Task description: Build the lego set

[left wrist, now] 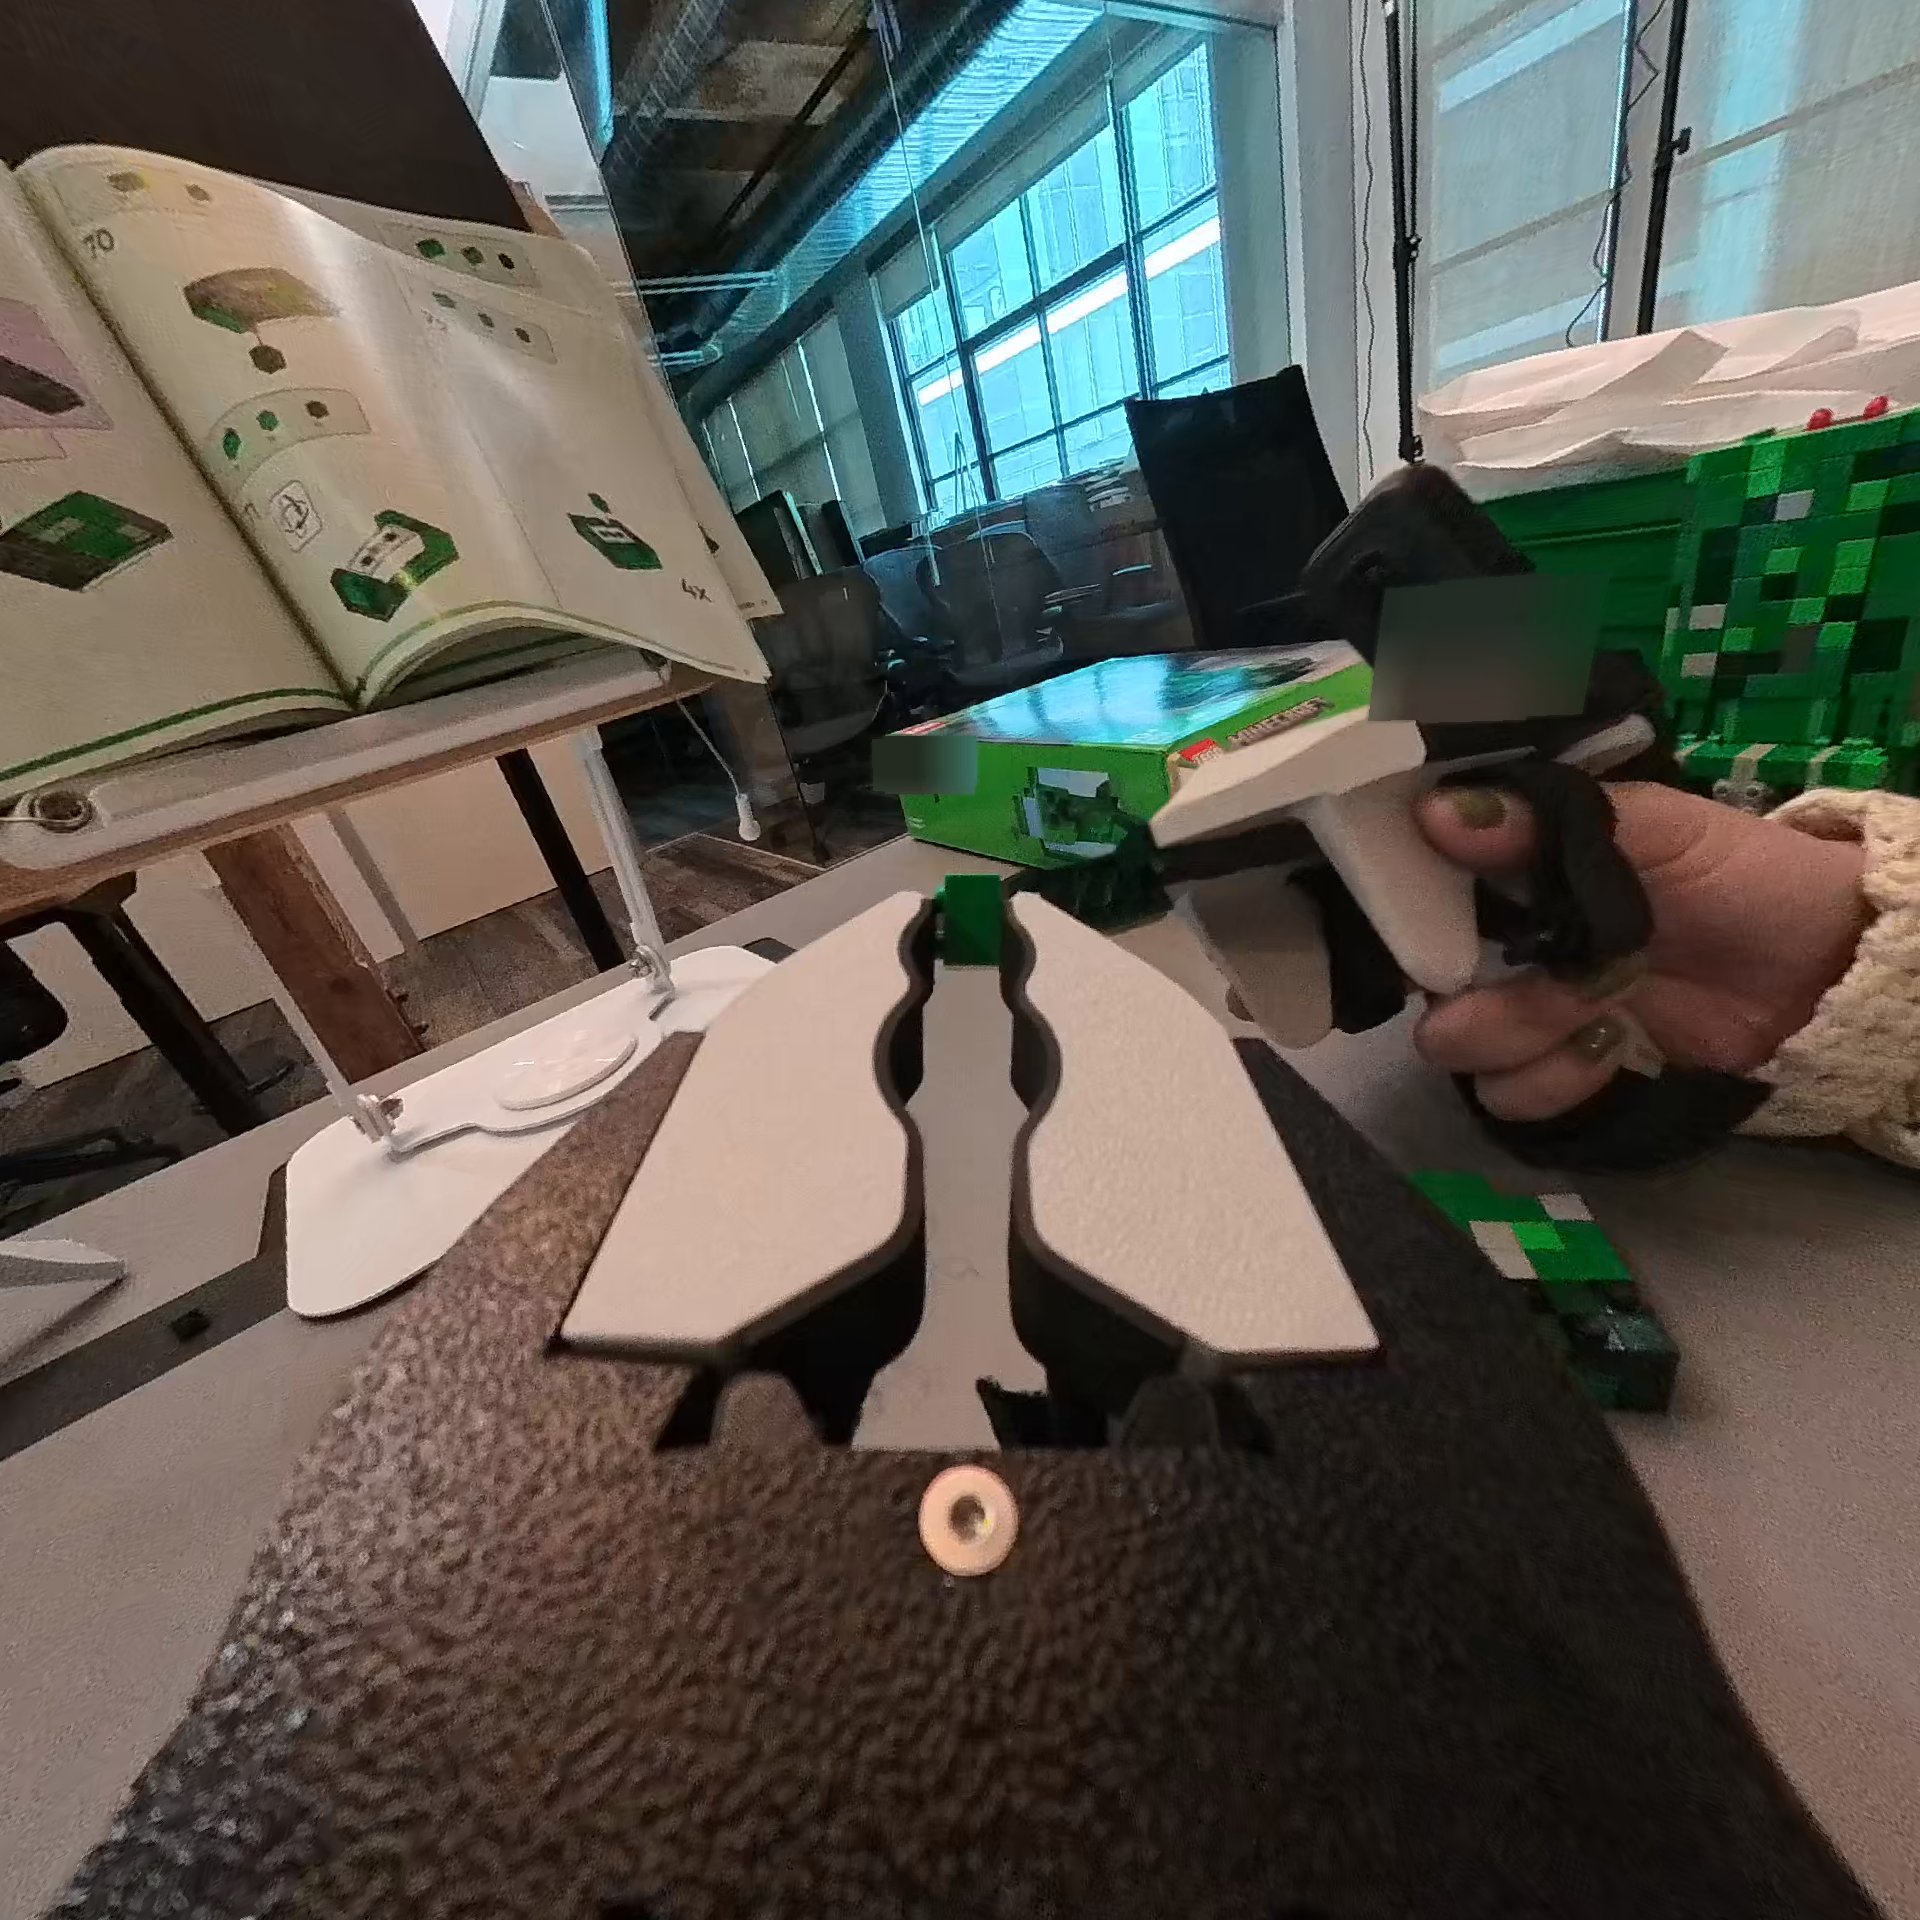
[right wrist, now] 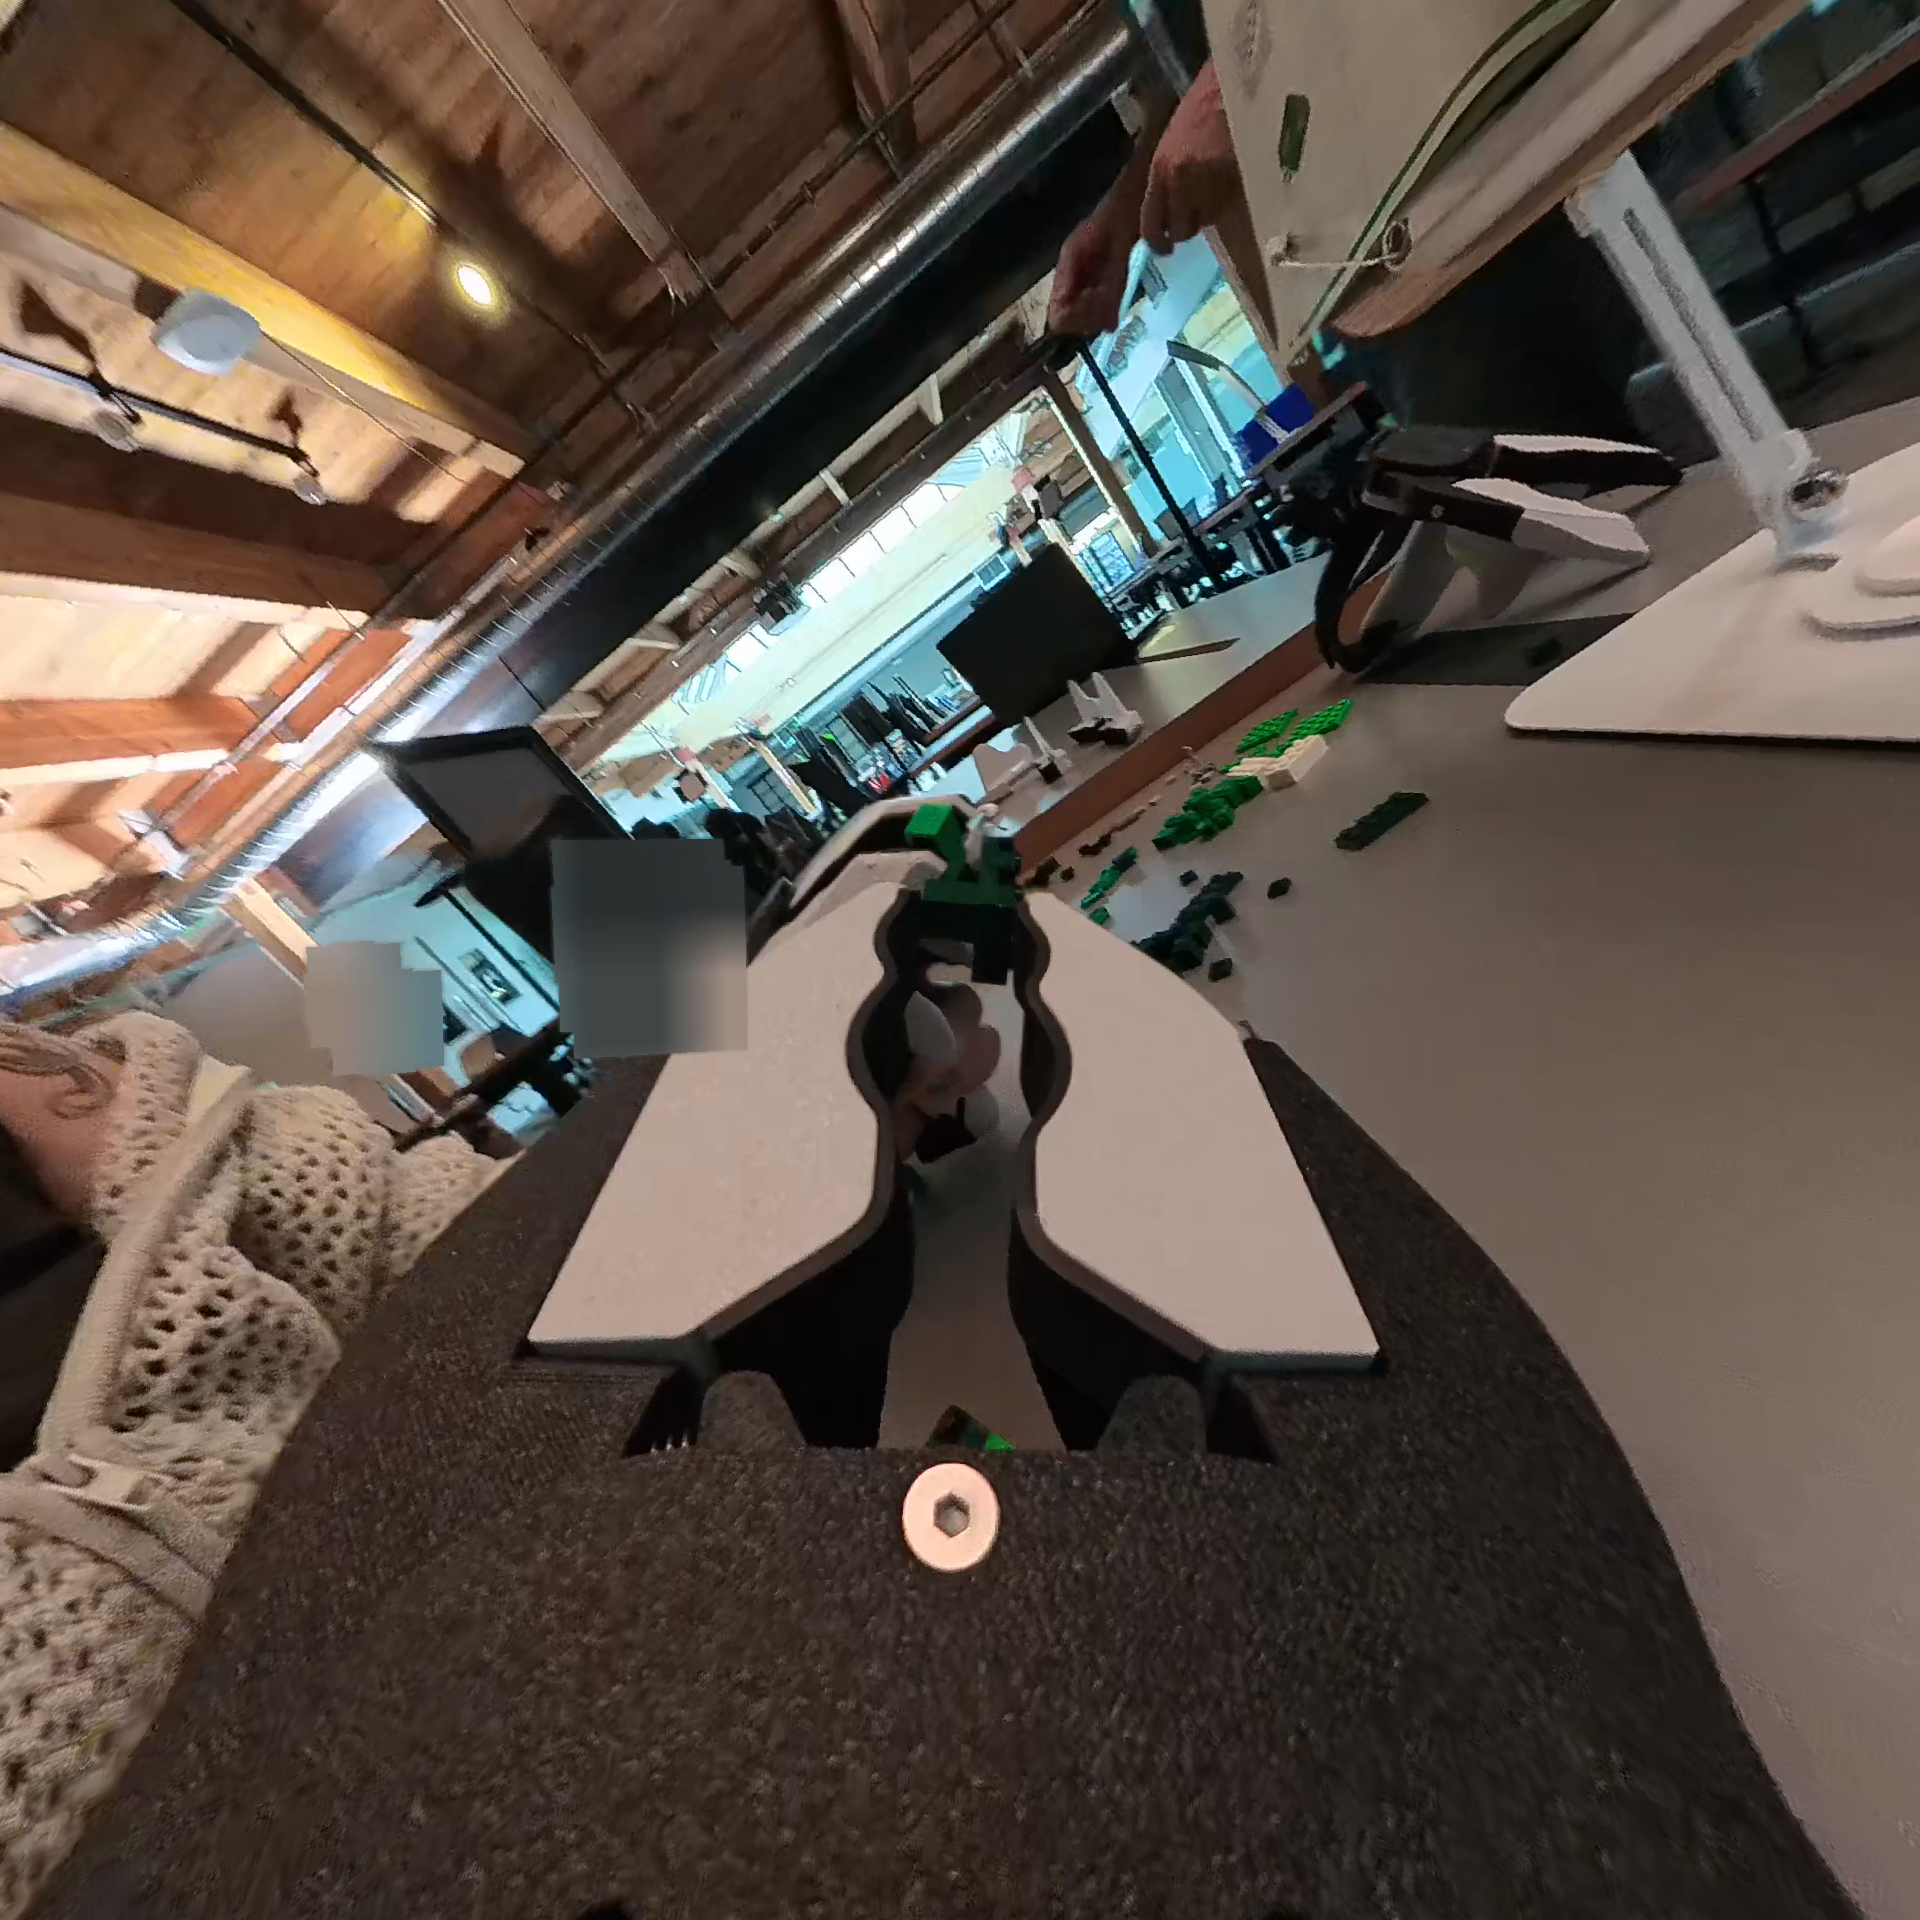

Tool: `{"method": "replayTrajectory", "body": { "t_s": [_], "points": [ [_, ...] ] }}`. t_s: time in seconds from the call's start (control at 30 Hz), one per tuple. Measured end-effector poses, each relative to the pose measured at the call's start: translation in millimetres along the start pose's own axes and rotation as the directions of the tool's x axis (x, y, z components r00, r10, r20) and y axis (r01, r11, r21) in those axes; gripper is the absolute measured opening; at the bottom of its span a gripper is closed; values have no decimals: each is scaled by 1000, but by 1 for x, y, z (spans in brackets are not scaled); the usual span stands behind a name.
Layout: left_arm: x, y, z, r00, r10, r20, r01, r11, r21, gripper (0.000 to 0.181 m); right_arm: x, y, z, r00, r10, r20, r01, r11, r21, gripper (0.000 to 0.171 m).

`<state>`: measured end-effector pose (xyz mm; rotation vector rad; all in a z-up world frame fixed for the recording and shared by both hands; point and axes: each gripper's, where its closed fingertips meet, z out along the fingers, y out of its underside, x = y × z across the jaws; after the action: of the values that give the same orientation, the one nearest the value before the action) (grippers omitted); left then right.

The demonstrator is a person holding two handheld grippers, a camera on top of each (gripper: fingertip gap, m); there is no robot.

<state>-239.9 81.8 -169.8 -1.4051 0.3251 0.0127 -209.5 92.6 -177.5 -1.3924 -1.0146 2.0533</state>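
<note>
**A:** Left wrist view first. The left gripper [left wrist: 971, 940] has its jaws drawn nearly together, pinching a bright green brick [left wrist: 972, 920] right at the tips, lifted off the grey table [left wrist: 1766, 1558]. Tiny, light, hard plastic, so it is stiff and slick. I'd say it wants a squeeze on its flat sides, or it could pop out.

**B:** And at three o'clock?

**A:** The right gripper [left wrist: 1195, 831], in a person's hand [left wrist: 1621, 956], its tips at a dark green cluster just beyond that brick. At four o'clock a pixel-patterned green block [left wrist: 1548, 1283] lies on the table. Toward one o'clock there's the green box [left wrist: 1122, 748], toward two o'clock a big built green model [left wrist: 1808, 623], and at ten o'clock the open instruction booklet [left wrist: 312, 436] on its stand.

**B:** Right wrist view?

**A:** The right gripper [right wrist: 961, 914] is closed narrowly on a small sub-assembly [right wrist: 961, 883] of dark and bright green bricks. The other gripper's white fingers [right wrist: 862, 842] meet it at eleven o'clock. Press-fit joints, so grip the body, not a protruding piece. Loose green and white bricks [right wrist: 1226, 810] are scattered at one o'clock.
</note>
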Motion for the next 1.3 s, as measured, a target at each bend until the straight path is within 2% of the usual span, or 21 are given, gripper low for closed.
{"method": "replayTrajectory", "body": {
  "t_s": [0.33,0.6,1.3],
  "points": [
    [-1,0,0,1000,4,10,-4,1000,-2,12,0,1,0,998,-50,-27,50,999,-1,16],
    [0,1,0,1000,15,7,-15,1000,-5,12,1,7,4,989,-131,-65,127,990,-59,16],
    [-3,2,0,1000,6,20,-5,1000,-12,12,3,10,6,986,-140,-85,133,988,-83,16]
  ]
}}
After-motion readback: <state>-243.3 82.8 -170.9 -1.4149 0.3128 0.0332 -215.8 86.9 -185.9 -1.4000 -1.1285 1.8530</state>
